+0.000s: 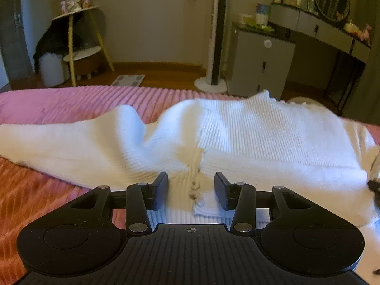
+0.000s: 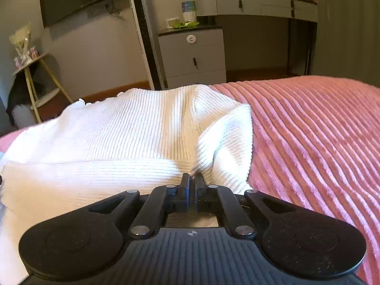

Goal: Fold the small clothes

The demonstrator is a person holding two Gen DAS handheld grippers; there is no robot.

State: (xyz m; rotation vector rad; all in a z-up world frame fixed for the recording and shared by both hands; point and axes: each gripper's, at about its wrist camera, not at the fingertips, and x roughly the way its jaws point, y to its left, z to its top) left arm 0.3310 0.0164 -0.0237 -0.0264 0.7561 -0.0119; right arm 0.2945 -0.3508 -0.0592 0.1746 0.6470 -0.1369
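Observation:
A white ribbed knit sweater (image 1: 249, 133) lies spread across a pink ribbed bed cover (image 1: 59, 104), one sleeve (image 1: 59, 142) stretched out to the left. My left gripper (image 1: 191, 182) is open low over the near hem. Small knitted buttons (image 1: 196, 190) lie between its fingers, and the pads are not touching the cloth. In the right wrist view the sweater (image 2: 118, 137) fills the left half, its right side folded into a ridge (image 2: 228, 128). My right gripper (image 2: 192, 179) is shut on the sweater's near edge, where the knit puckers toward the fingertips.
The pink cover (image 2: 308, 130) runs on to the right of the sweater. Past the bed's far edge are a wooden floor, a tall standing fan (image 1: 215, 35), a grey drawer cabinet (image 2: 192, 57), a dressing table (image 2: 256, 4) and a small two-tier side table (image 1: 78, 38).

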